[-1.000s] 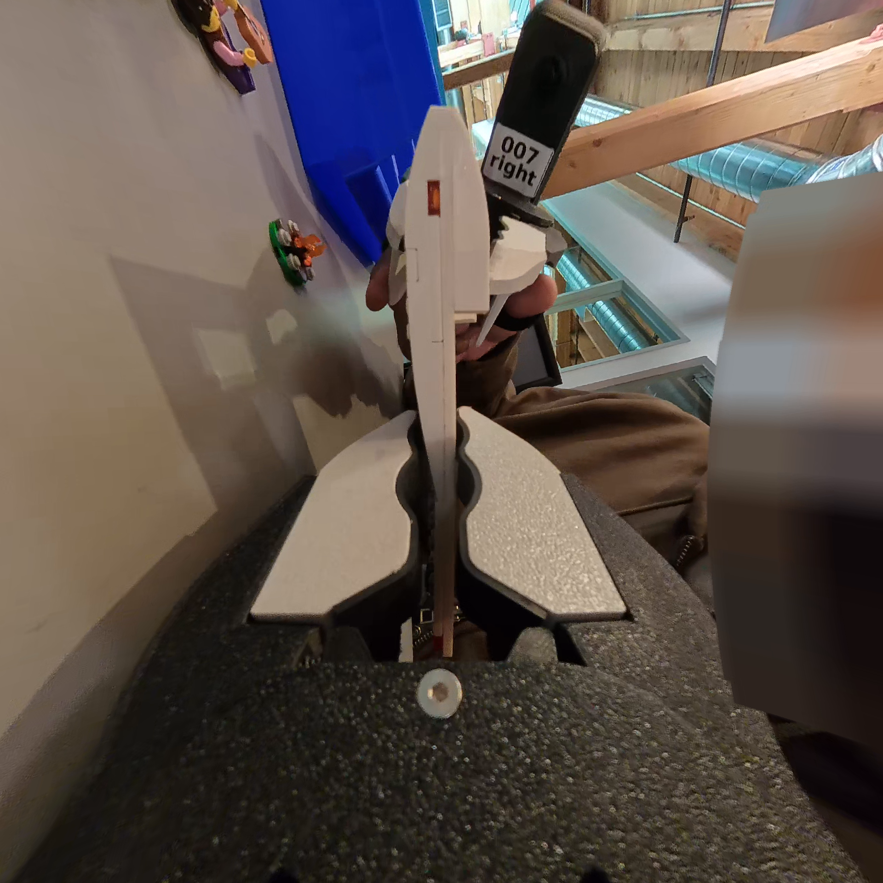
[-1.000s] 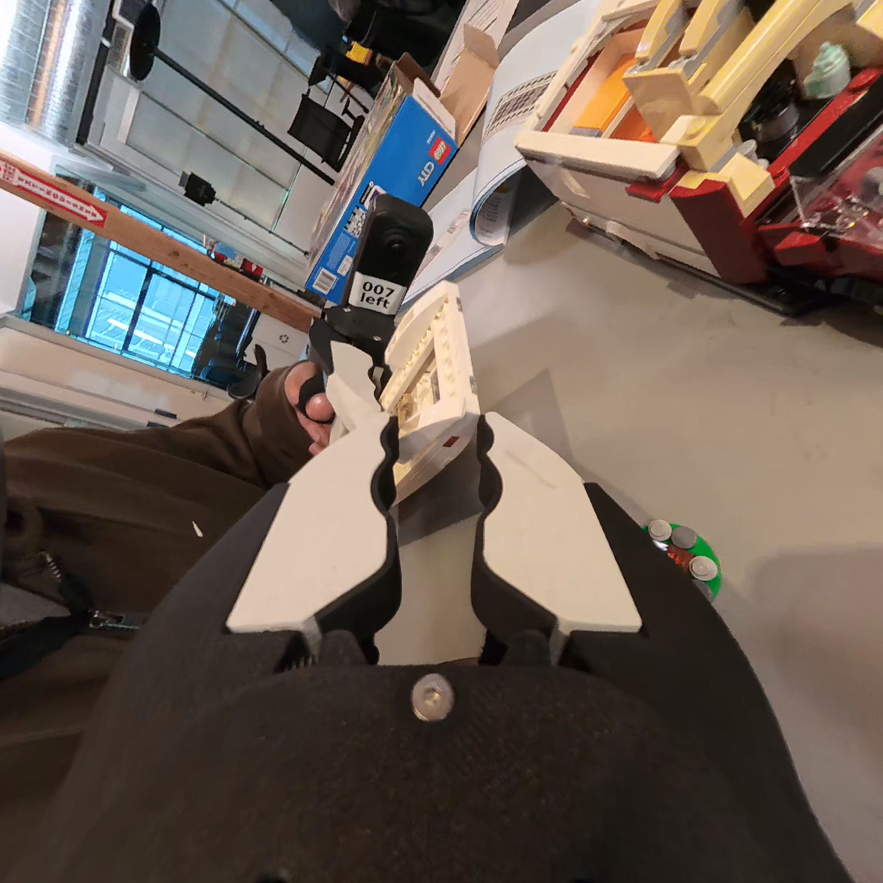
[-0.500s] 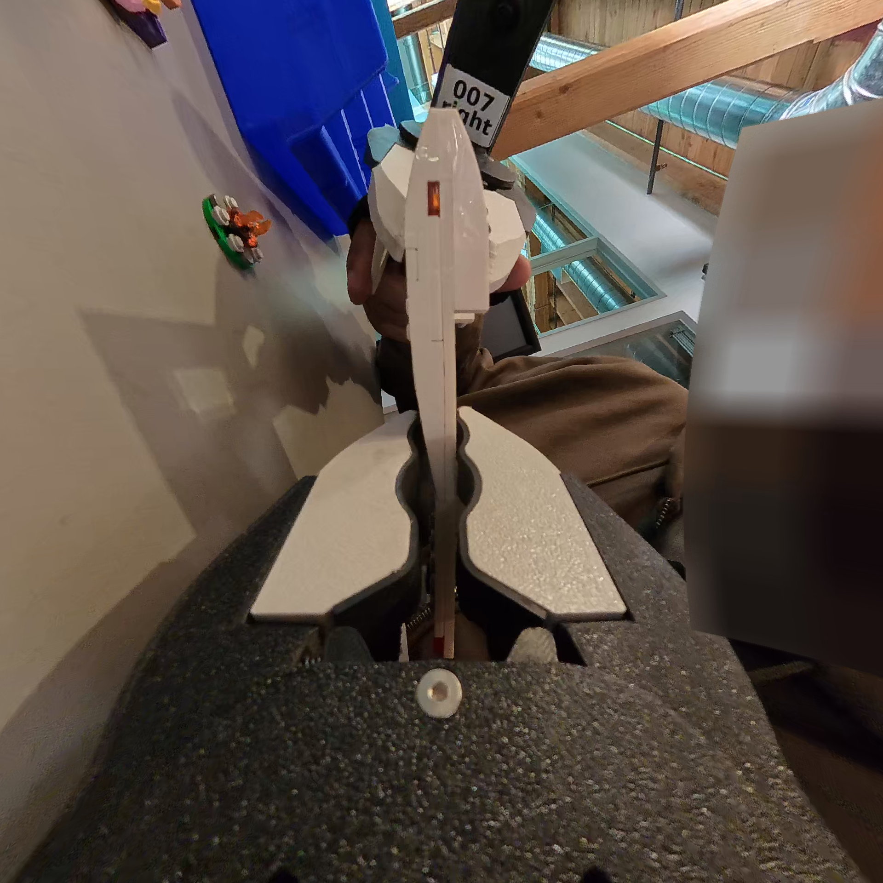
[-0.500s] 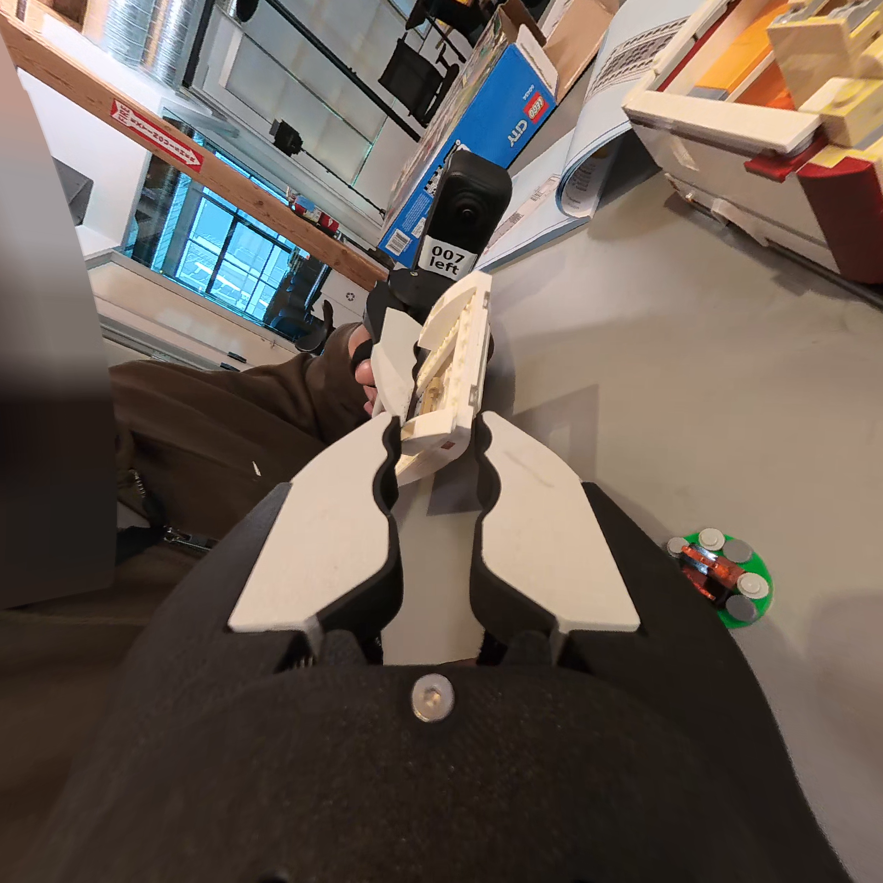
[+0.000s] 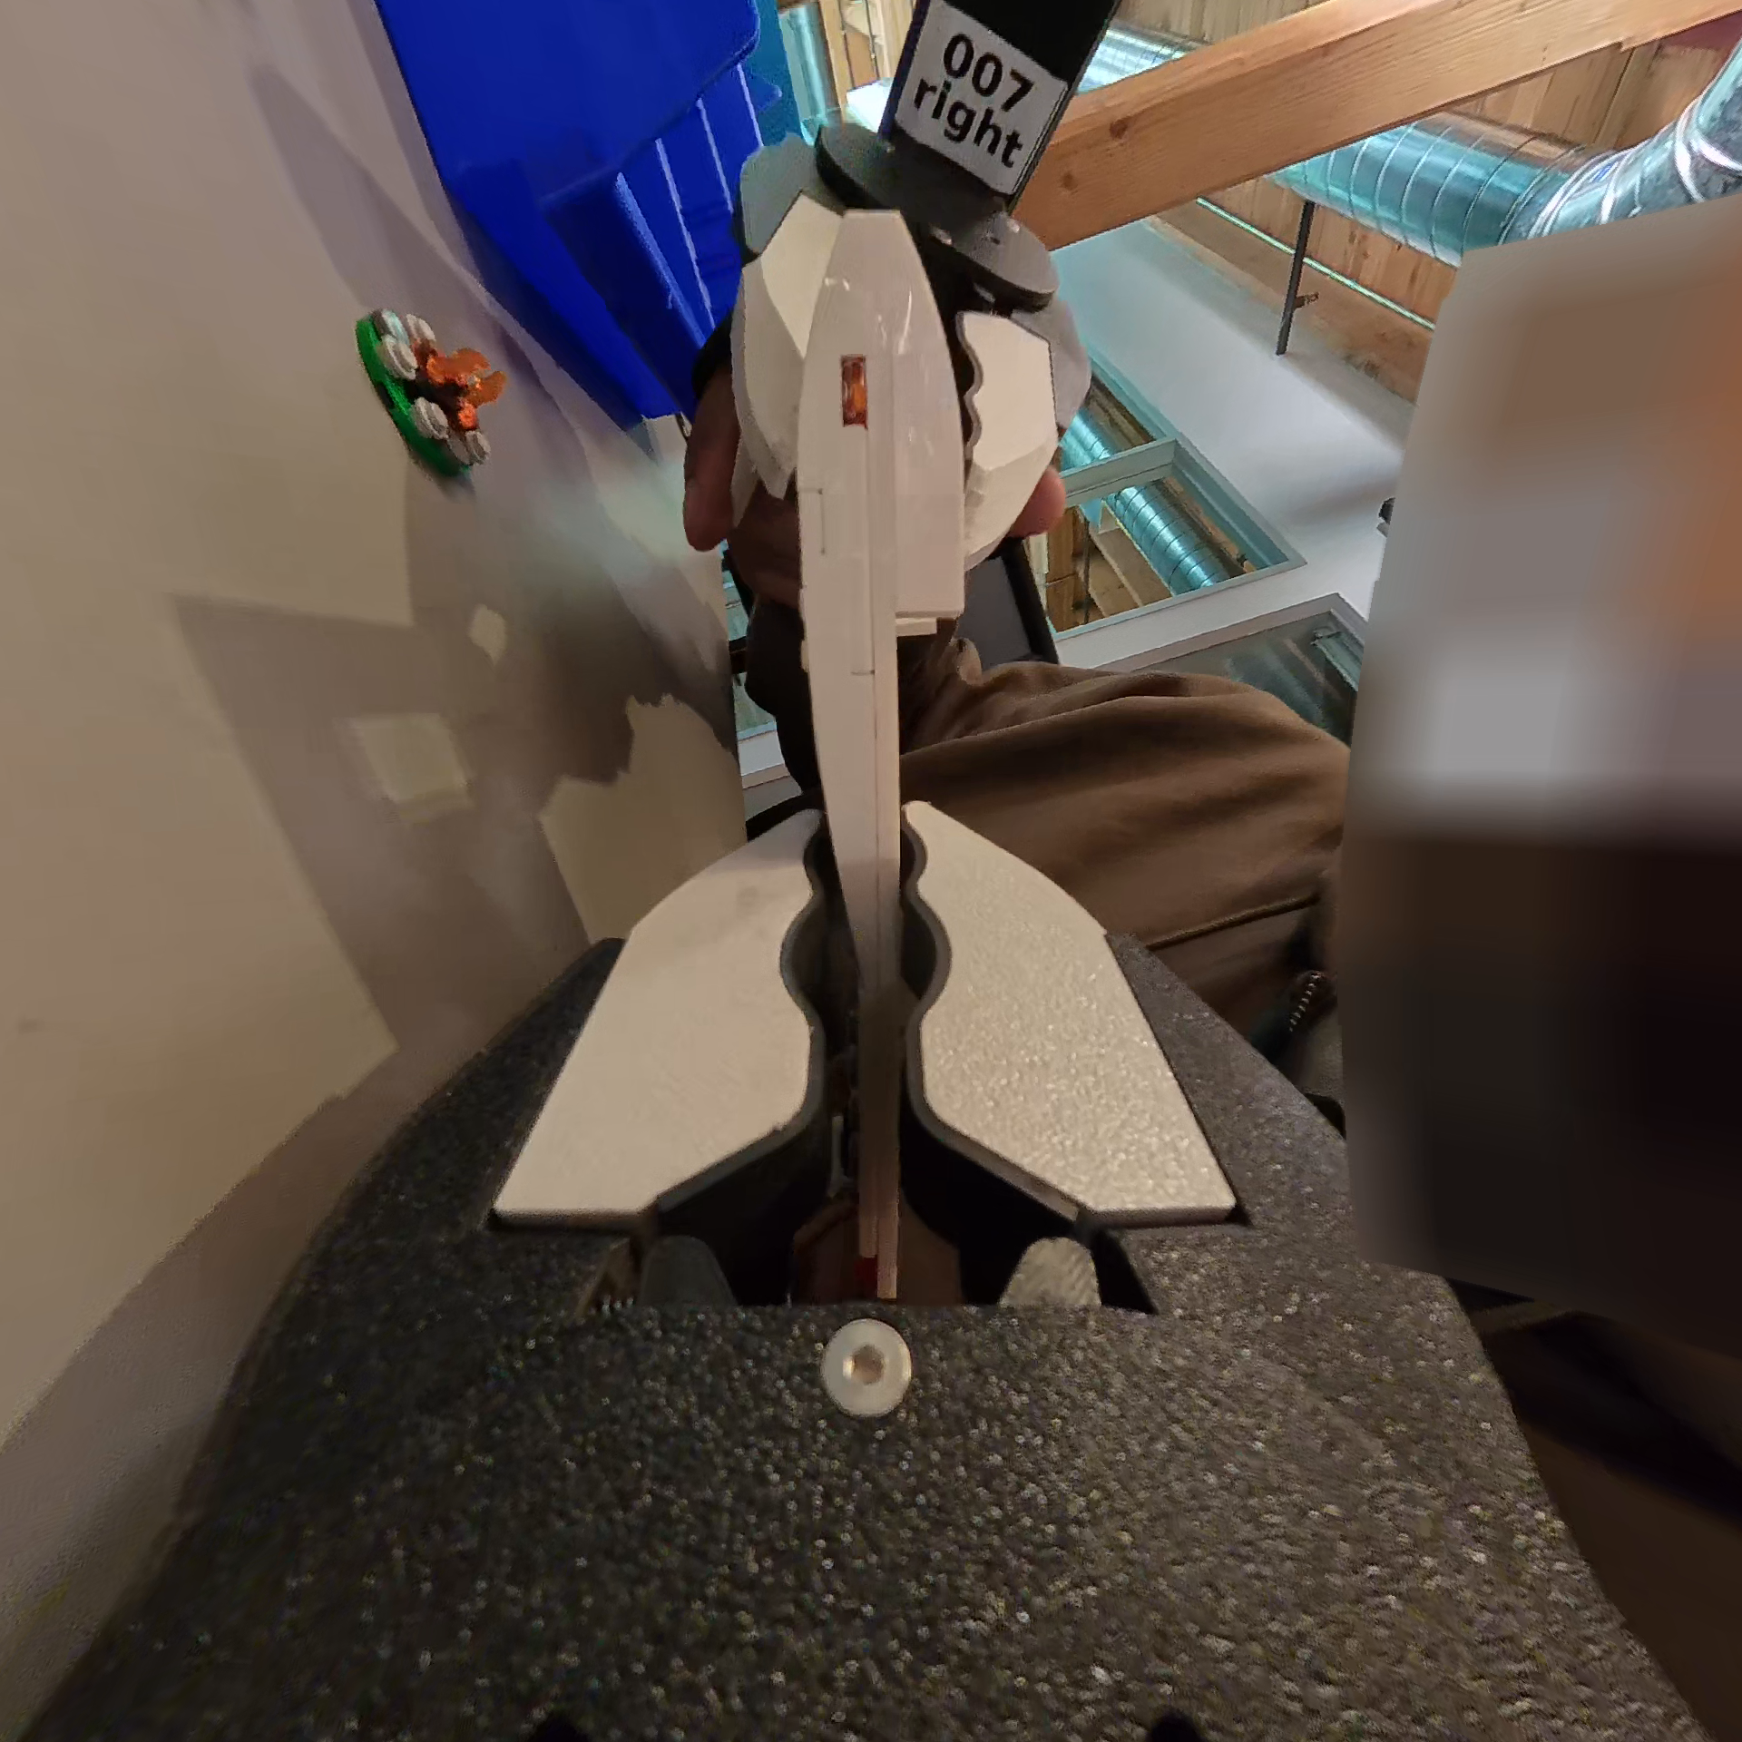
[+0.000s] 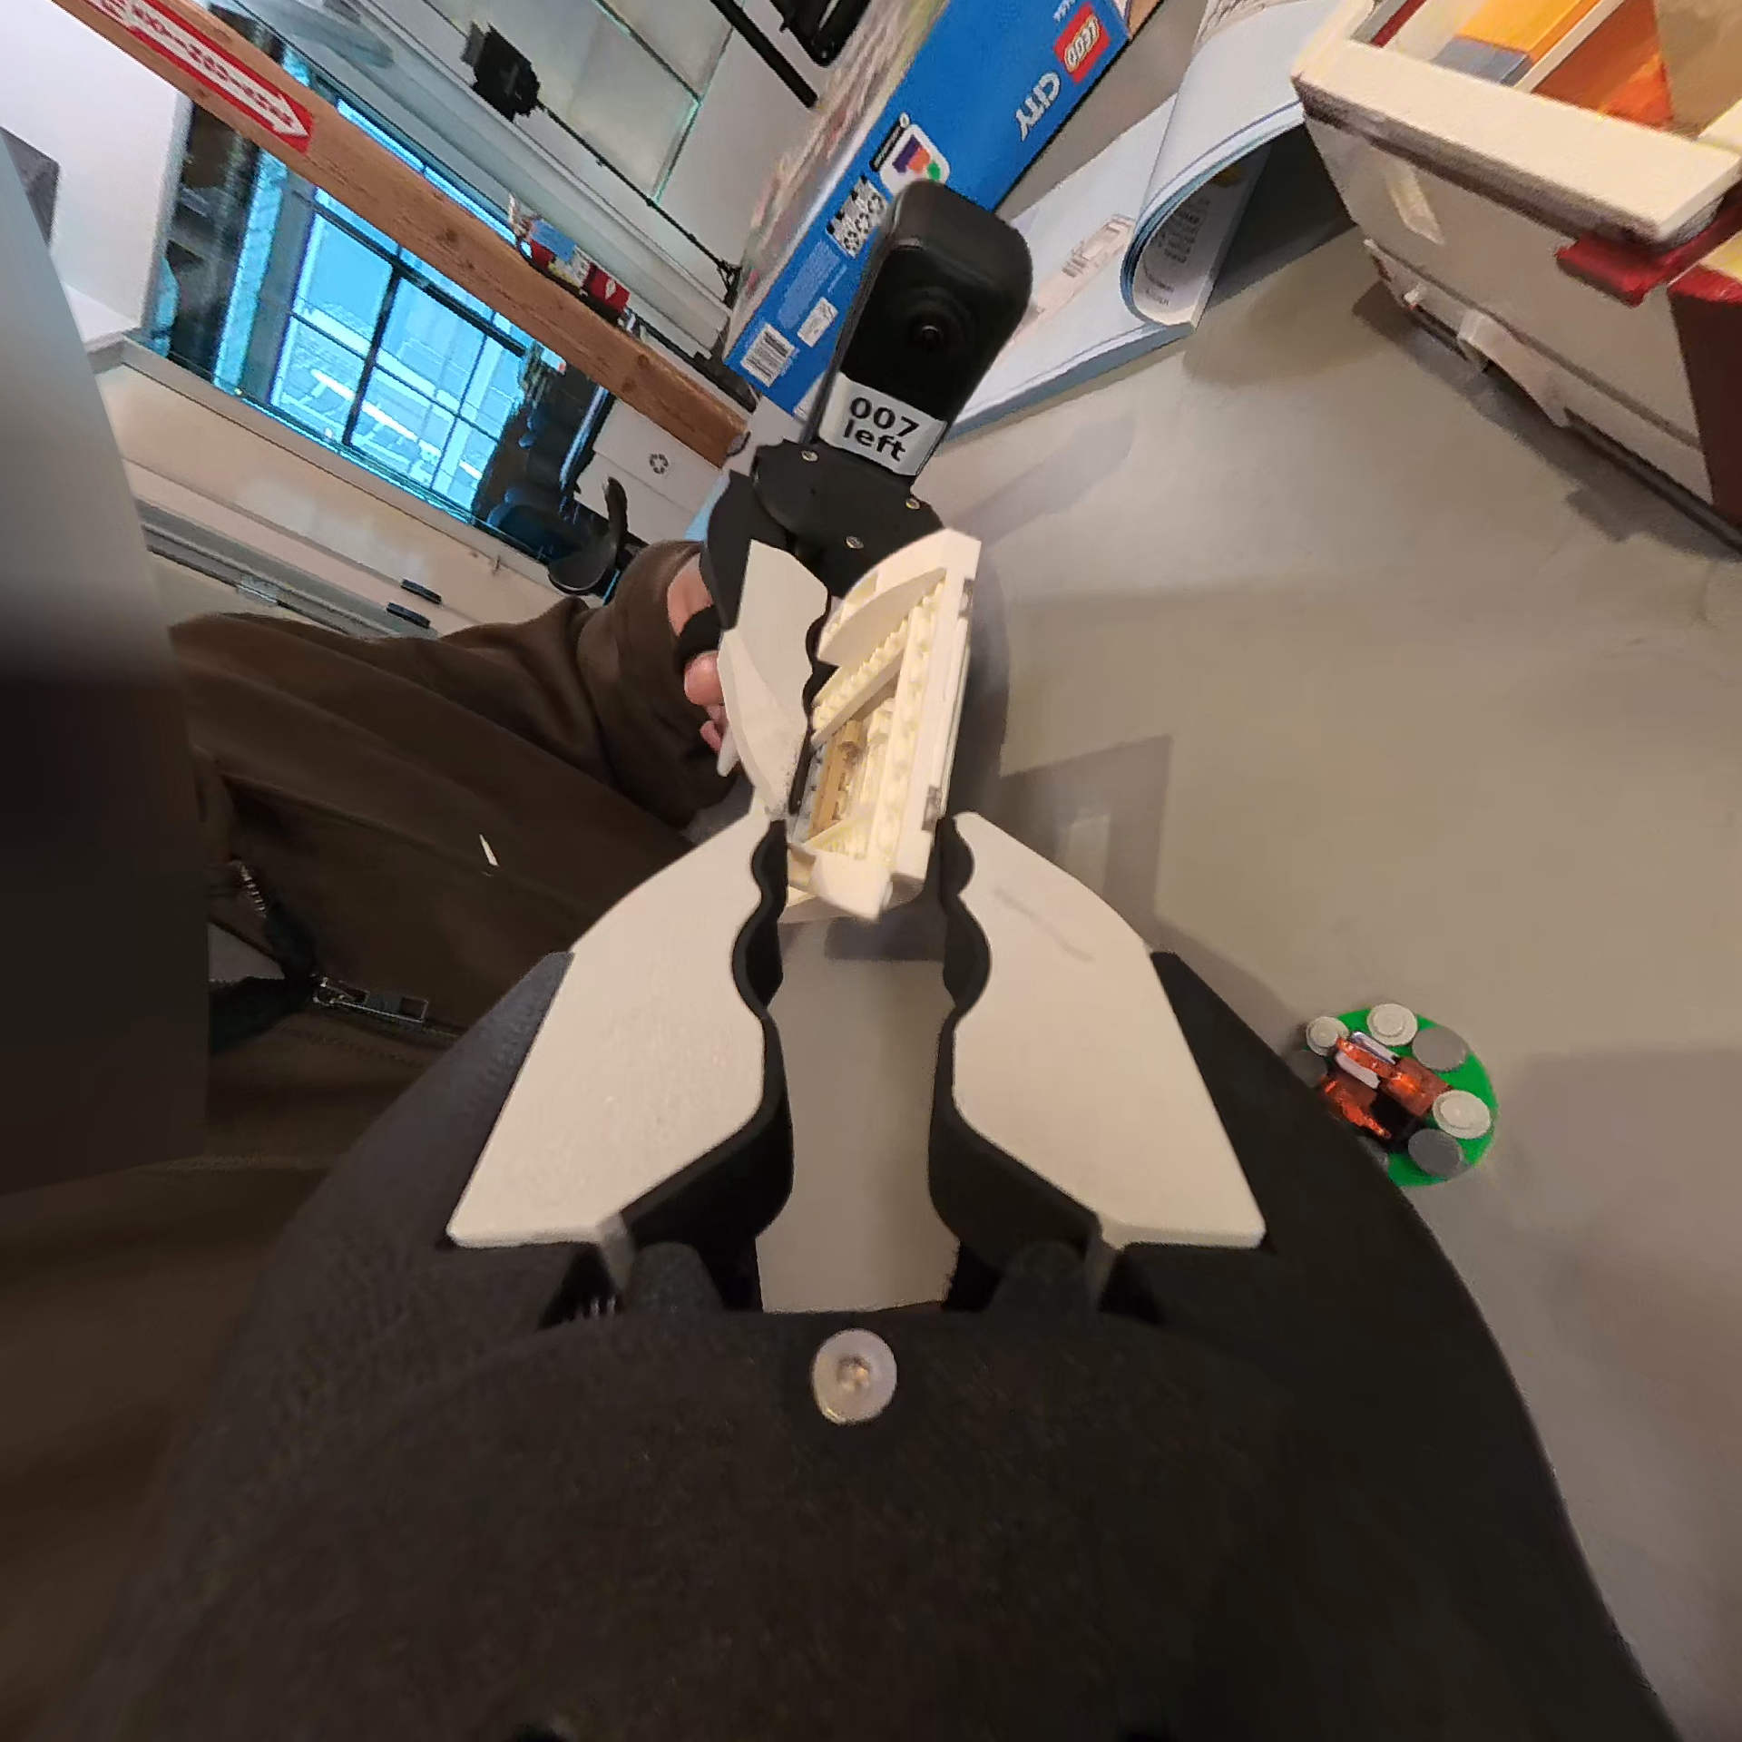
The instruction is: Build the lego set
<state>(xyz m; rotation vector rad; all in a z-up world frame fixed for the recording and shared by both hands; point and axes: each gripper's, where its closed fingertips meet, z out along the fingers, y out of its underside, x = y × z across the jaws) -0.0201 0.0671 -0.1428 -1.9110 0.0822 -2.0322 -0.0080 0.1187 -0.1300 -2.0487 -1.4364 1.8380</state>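
Note:
My left gripper (image 5: 862, 848) is shut on a flat white brick-built panel (image 5: 848, 566), seen edge-on and running away from me between the pads. The panel carries a small orange tile (image 5: 853, 391). My right gripper (image 6: 858, 848) meets the panel's other end (image 6: 886, 754). Both its fingertips lie against the panel's sides, so it is shut on it. In the right wrist view one finger (image 6: 754, 660) of the left gripper shows beside the studded face. Both grippers hold the panel above the grey table (image 6: 1320, 660).
A green round plate with orange and grey pieces (image 6: 1395, 1103) lies on the table; it also shows in the left wrist view (image 5: 424, 396). A blue bin (image 5: 584, 141), a blue box (image 6: 905, 160), an open booklet (image 6: 1178, 236) and a large brick model (image 6: 1555, 188) stand behind. A brown sleeve (image 5: 1084, 782) is close. Across from one pair of fingers to the other is roughly 6 cm.
The two grippers have drawn closer together along the panel. The left grasp has not shifted. The green plate has drifted in both views as the hands moved.

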